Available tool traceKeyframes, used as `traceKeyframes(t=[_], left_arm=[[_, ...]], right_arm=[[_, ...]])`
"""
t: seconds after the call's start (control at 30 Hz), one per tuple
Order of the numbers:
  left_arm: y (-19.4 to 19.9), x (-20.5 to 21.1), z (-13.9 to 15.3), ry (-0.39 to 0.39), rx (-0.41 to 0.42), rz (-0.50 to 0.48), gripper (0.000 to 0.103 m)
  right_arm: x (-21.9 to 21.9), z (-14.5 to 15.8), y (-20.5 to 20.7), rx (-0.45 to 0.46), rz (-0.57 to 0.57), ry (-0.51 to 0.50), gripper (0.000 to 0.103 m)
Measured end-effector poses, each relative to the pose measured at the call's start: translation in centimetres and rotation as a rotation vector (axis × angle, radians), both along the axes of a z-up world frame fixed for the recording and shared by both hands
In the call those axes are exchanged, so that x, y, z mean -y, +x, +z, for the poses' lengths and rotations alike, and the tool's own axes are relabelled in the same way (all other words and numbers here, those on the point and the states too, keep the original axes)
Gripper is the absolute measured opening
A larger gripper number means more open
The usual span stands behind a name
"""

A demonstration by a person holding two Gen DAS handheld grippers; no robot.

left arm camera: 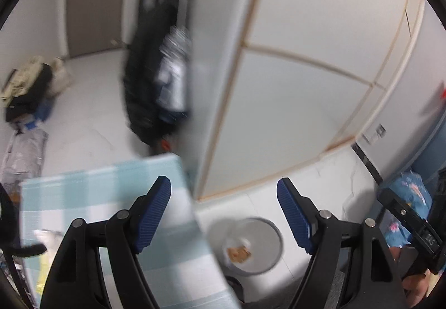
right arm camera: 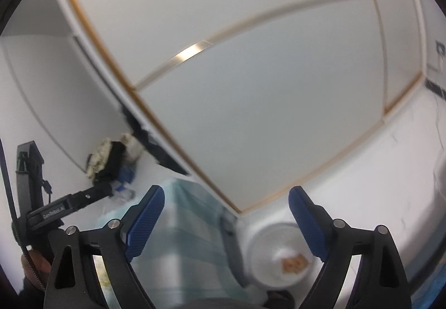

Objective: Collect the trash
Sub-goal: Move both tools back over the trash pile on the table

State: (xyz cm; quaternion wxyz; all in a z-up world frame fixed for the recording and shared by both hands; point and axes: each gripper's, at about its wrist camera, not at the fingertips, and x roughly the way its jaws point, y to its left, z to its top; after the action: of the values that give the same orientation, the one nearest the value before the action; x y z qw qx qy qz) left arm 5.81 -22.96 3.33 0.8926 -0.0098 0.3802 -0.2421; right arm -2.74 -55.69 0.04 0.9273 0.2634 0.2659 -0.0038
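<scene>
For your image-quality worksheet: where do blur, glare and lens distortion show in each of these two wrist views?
Left wrist view: the dark coat by the door is smeared by motion blur, and the panel edges bow from fisheye distortion. Right wrist view: a bright glare streak sits on the panel's trim; the bin below is soft and out of focus.

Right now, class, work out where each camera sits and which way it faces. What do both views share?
Left wrist: sits on the left tongs, looking down past the checked cloth at the bin; open blue fingers show, the right tongs at the edge.
Right wrist: sits on the right tongs, facing the white door; open fingers show.
Shared: cloth, bin, door.
</scene>
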Motion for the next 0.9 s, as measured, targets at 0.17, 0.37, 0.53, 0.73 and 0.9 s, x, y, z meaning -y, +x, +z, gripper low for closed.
traceKeyframes(t=[0.17, 0.37, 0.53, 0.73, 0.9], left_arm=[[-0.7, -5.7, 3.2, -0.023, 0.088, 0.101, 0.079], [-1.0, -11.4, 5.2, -0.036, 0.157, 0.2, 0.083], [-1.3, -15.1, 4.8, -0.043, 0.204, 0.291, 0.09], [-0.6, -20.3, 2.4, -0.055, 0.192, 0.392, 0.095], [-0.7, -23.7, 0.5, -0.057, 0.176, 0.445, 0.095]], right_arm=[[-6.8, 3.9, 0.2, 0.097, 0.092, -0.085, 0.094], [-13.8, 5.7, 0.9, 0.174, 0.199, -0.112, 0.094], [-19.5, 5.7, 1.0, 0.23, 0.301, -0.148, 0.094], [-26.9, 4.9, 2.4, 0.229, 0.397, -0.18, 0.094], [-31.0, 3.5, 3.5, 0.212, 0.447, -0.188, 0.094]])
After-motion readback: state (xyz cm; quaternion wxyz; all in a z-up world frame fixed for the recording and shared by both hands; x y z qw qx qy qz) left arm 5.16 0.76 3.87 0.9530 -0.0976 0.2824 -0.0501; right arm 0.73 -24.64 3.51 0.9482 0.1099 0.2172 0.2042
